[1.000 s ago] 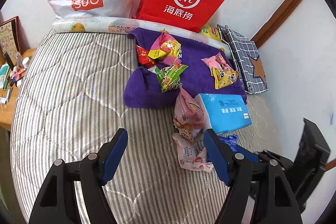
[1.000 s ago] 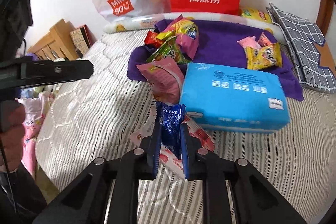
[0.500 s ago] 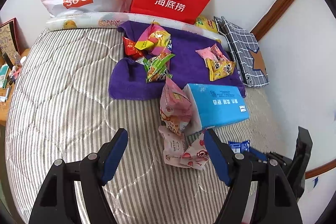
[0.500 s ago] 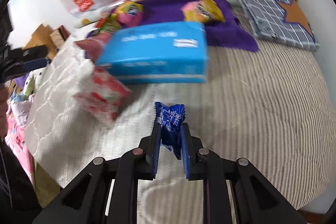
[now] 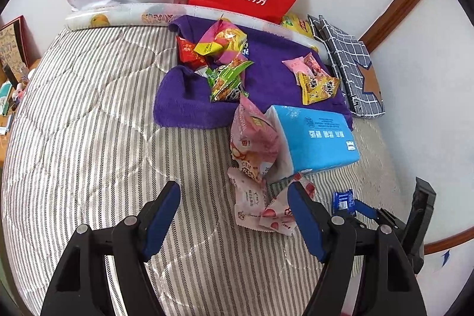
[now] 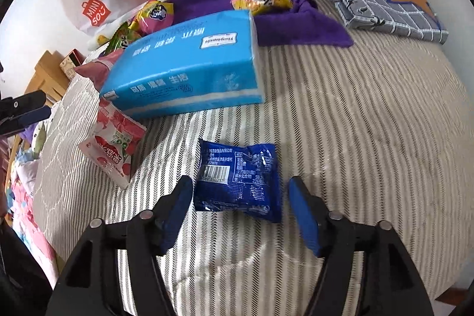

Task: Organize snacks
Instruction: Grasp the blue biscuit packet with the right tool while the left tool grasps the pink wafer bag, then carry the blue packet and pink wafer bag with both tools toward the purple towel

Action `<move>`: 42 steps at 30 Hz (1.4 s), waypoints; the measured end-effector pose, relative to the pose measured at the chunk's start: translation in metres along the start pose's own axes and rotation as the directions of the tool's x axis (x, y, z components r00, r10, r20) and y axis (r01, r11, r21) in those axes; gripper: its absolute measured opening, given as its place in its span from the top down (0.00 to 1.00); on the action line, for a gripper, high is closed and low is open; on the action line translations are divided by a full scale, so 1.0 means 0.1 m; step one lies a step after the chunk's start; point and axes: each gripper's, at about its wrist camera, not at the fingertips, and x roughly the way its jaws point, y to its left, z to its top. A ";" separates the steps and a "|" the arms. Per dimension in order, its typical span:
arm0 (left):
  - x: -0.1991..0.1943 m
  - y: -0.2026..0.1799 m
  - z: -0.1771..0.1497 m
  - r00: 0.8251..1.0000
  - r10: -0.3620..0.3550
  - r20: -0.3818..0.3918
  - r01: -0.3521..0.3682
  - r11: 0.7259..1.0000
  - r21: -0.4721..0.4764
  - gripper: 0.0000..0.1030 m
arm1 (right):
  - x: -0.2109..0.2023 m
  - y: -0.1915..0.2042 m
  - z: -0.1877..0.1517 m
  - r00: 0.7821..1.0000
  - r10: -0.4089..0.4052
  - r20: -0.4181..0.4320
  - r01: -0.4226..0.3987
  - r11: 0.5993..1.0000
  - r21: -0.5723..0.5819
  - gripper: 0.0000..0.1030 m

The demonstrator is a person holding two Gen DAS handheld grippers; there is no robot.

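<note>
One blue snack packet (image 6: pixel 237 178) lies flat on the striped bed (image 6: pixel 355 123), between the blue pads of the right gripper (image 6: pixel 237 206), whose jaws have just been opening; neither pad presses on it, so the packet looks released. It sits at about five o'clock from the blue tissue pack (image 6: pixel 189 64), clear of it and near the pink snack bags (image 6: pixel 114 148) at nine o'clock. To finish this step well, the right gripper probably needs to lift straight back and up, so a pad does not drag the slippery wrapper along or nudge it toward the bed's edge.

The left gripper (image 5: pixel 234 215) hangs open and empty above the pink snack bags, with the pile of mixed snacks (image 5: pixel 222 58) on the purple towel (image 5: pixel 183 105) at twelve o'clock. The next pick should likely take one bag at a time, pinching a flat sealed edge, since the bags overlap and lean on the tissue pack.
</note>
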 end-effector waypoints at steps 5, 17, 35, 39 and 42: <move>0.11 0.03 0.01 1.000 0.004 -0.006 -0.004 1.000 -0.009 0.29 | 0.05 0.07 -0.01 0.998 -0.050 0.037 0.050 0.999 0.014 0.26; 0.47 -0.18 0.26 1.000 0.000 -0.003 0.000 0.999 0.037 0.29 | 0.02 0.09 -0.04 0.982 -0.179 0.065 0.179 0.984 0.015 0.53; 0.82 -0.11 0.44 0.994 -0.108 -0.035 0.108 0.994 -0.010 0.50 | -0.18 -0.24 0.03 0.977 -0.199 0.083 0.194 0.979 0.064 0.53; 0.77 -0.15 0.43 0.993 -0.118 -0.026 0.119 0.993 0.013 0.57 | -0.18 -0.24 0.03 0.976 -0.204 0.079 0.199 0.978 0.066 0.53; 0.70 -0.14 0.41 0.992 -0.122 -0.019 0.123 0.992 0.021 0.60 | -0.22 -0.23 0.03 0.976 -0.198 0.086 0.192 0.979 0.068 0.53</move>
